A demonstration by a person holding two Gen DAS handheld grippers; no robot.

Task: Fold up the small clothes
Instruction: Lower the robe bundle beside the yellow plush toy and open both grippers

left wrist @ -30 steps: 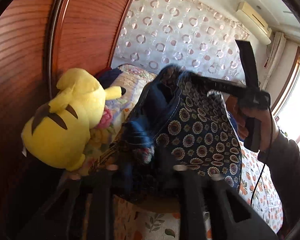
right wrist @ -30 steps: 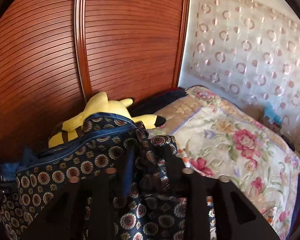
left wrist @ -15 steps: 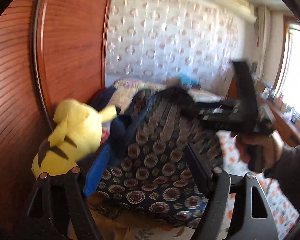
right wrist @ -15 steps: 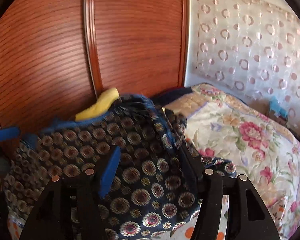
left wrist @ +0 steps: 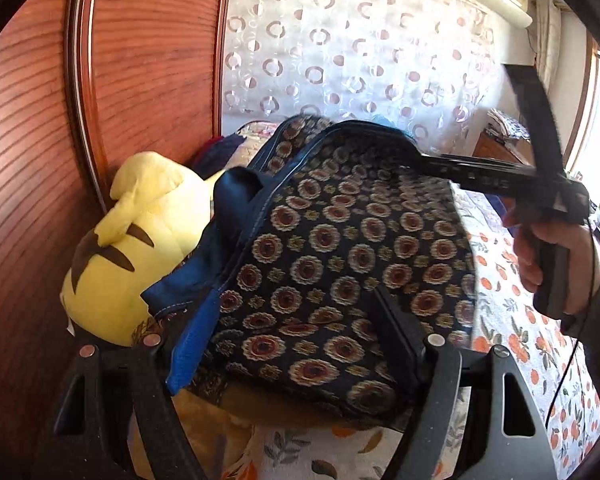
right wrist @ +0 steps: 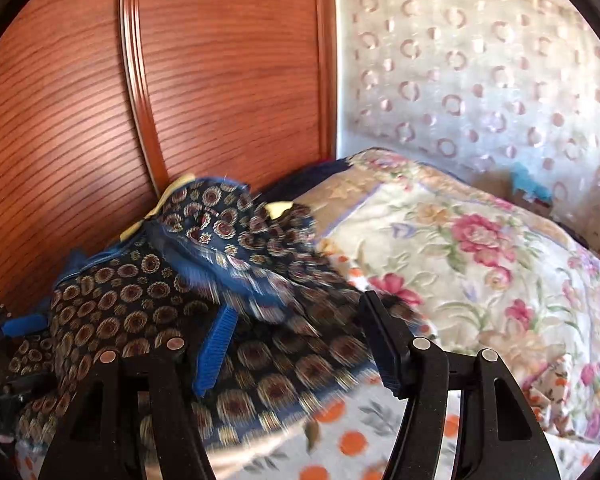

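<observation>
Both grippers stand with jaws spread and nothing pinched: the left gripper [left wrist: 296, 340] frames the near edge of the dark patterned garment [left wrist: 340, 248] without its pads pressing on the cloth, and the right gripper [right wrist: 296, 344] has jaws opening, the blurred garment [right wrist: 140, 312] lying loose between them. That garment lies heaped on the bed with the orange-print sheet [left wrist: 516, 320], against the yellow plush toy [left wrist: 128, 248] by the wooden wardrobe door [left wrist: 32, 160]. From the left wrist view, the right gripper [left wrist: 412, 150] reaches over the garment's top edge from the person's hand [left wrist: 556, 248], with the floral quilt [right wrist: 460, 248] beyond.
</observation>
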